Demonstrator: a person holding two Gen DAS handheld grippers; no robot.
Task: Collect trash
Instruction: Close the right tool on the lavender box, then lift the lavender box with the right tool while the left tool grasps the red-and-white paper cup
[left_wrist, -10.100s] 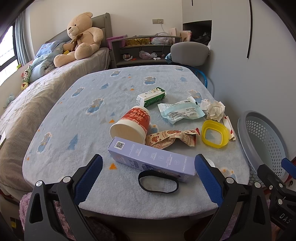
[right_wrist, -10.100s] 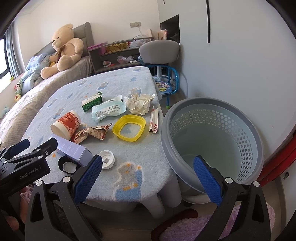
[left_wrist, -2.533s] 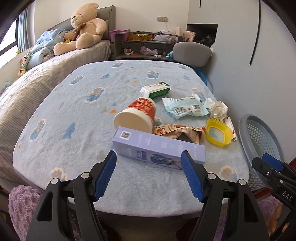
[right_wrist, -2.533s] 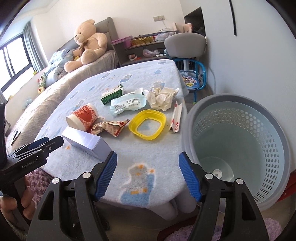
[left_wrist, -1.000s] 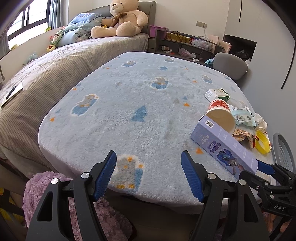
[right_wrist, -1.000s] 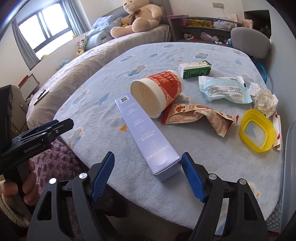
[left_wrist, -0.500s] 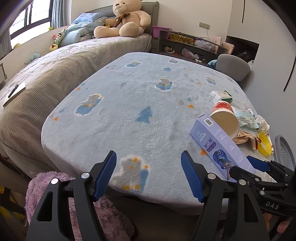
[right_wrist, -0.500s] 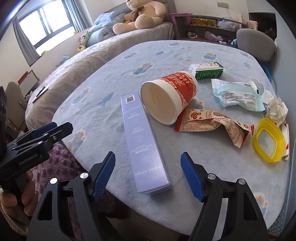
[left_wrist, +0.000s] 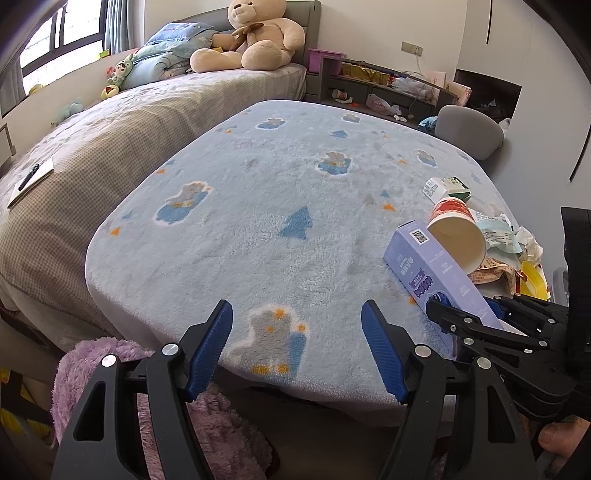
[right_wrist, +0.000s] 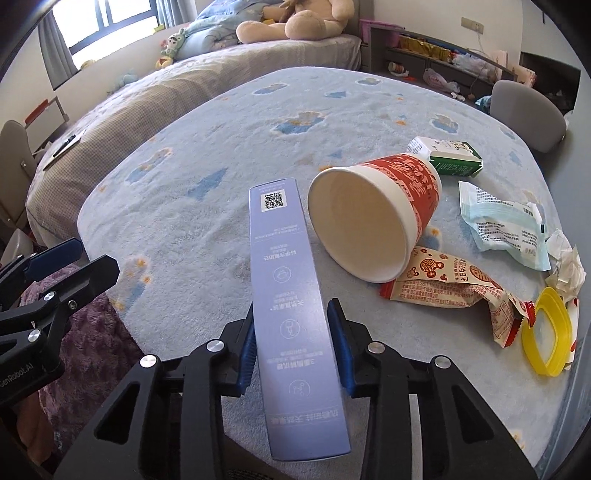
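My right gripper (right_wrist: 293, 345) is shut on a long purple box (right_wrist: 290, 291), gripping its near half; the box also shows in the left wrist view (left_wrist: 436, 273). A red paper cup (right_wrist: 380, 218) lies on its side just right of the box. A snack wrapper (right_wrist: 454, 286), a yellow lid (right_wrist: 546, 330), a blue-white packet (right_wrist: 506, 225), crumpled tissue (right_wrist: 569, 266) and a green carton (right_wrist: 448, 157) lie further right. My left gripper (left_wrist: 297, 345) is open and empty over the table's near edge, left of the box.
The table (left_wrist: 258, 206) wears a fluffy blue cover. A bed (left_wrist: 110, 122) with a teddy bear (left_wrist: 255, 37) stands to the left. A grey chair (left_wrist: 469, 129) and a shelf (left_wrist: 376, 81) stand behind. A purple cushion (left_wrist: 110, 369) lies below the near edge.
My right gripper has moved in and closed on the purple box, which has turned lengthwise along the fingers. The left gripper has stayed open at the near edge.
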